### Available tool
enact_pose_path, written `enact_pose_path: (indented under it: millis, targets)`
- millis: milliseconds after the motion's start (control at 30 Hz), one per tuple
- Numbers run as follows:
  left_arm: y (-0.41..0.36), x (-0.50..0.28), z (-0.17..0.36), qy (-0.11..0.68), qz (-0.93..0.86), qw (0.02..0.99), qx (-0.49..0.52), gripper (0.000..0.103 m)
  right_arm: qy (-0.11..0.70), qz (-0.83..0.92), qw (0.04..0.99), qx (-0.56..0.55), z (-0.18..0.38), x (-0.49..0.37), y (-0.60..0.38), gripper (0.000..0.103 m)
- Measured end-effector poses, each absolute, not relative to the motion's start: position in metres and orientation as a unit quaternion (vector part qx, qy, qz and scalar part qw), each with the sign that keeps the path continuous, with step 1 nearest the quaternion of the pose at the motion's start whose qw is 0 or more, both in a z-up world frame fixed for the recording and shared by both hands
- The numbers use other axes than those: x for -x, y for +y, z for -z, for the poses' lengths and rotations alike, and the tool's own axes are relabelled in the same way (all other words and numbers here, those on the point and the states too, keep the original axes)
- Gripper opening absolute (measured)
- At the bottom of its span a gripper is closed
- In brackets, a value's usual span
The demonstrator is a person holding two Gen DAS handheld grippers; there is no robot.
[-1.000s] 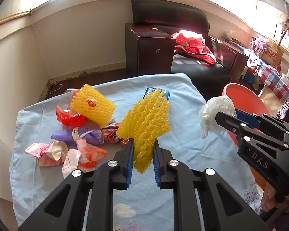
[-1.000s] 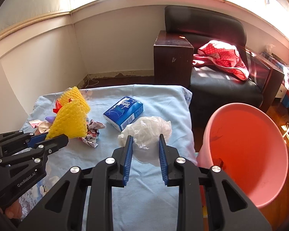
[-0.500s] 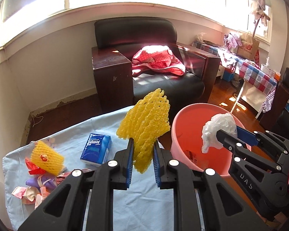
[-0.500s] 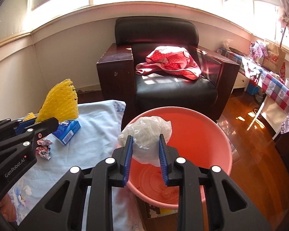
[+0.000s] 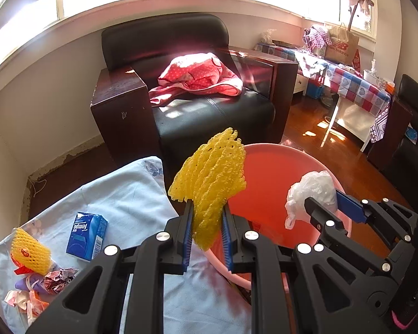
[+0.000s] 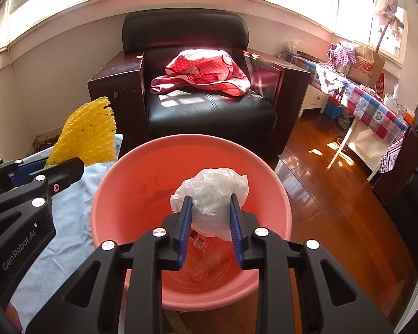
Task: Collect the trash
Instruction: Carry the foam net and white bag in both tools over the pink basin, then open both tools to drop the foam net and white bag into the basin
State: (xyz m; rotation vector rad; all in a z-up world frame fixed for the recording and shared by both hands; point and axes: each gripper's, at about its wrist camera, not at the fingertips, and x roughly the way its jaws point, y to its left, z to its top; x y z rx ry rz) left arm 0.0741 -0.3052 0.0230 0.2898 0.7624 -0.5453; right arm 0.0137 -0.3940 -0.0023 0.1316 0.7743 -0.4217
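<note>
My left gripper point(image 5: 207, 208) is shut on a flat yellow foam fruit net point(image 5: 209, 178), held at the near left rim of the pink basin point(image 5: 267, 178). In the right wrist view that net point(image 6: 87, 136) sticks up at the left, beside the basin point(image 6: 142, 172). My right gripper point(image 6: 211, 199) is shut on a crumpled clear plastic bag point(image 6: 211, 192), hanging over the middle of the basin. The same bag point(image 5: 312, 192) shows at the right of the left wrist view. Some scraps lie on the basin's bottom.
On the light blue tablecloth point(image 5: 119, 194) lie a blue tissue pack point(image 5: 87, 232), another yellow foam net point(image 5: 29, 247) and several crumpled wrappers point(image 5: 41, 286). A black armchair point(image 6: 197, 94) with a red dotted cloth point(image 6: 203, 72) stands behind the basin. A checked table point(image 6: 376, 108) is at right.
Both grippers have swung right from over the table to the pink basin, each still holding its piece. The bag now hangs over the basin; the net is at its rim.
</note>
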Motion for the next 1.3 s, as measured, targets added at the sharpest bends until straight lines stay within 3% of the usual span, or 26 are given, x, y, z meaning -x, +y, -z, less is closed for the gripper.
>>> enact_pose_path:
  millis: [833,967,1100,1300]
  targets:
    - [-0.335,-0.082,0.009,0.396,0.268,0.863,-0.162,0.018,0.406,0.220,0.884,-0.069,0.025,-0.033,-0.404,0.026]
    - [-0.337,-0.081,0.010,0.397,0.271,0.862,-0.162,0.025,0.413,0.221,0.880,-0.073,0.029,-0.034,-0.406,0.027]
    - [-0.338,-0.078,0.007,0.389,0.271,0.865,-0.164,0.040,0.416,0.221,0.878,-0.081,0.032,-0.035,-0.408,0.030]
    - [-0.338,-0.075,0.003,0.382,0.273,0.868,-0.163,0.046,0.411,0.219,0.880,-0.089,0.031,-0.033,-0.410,0.037]
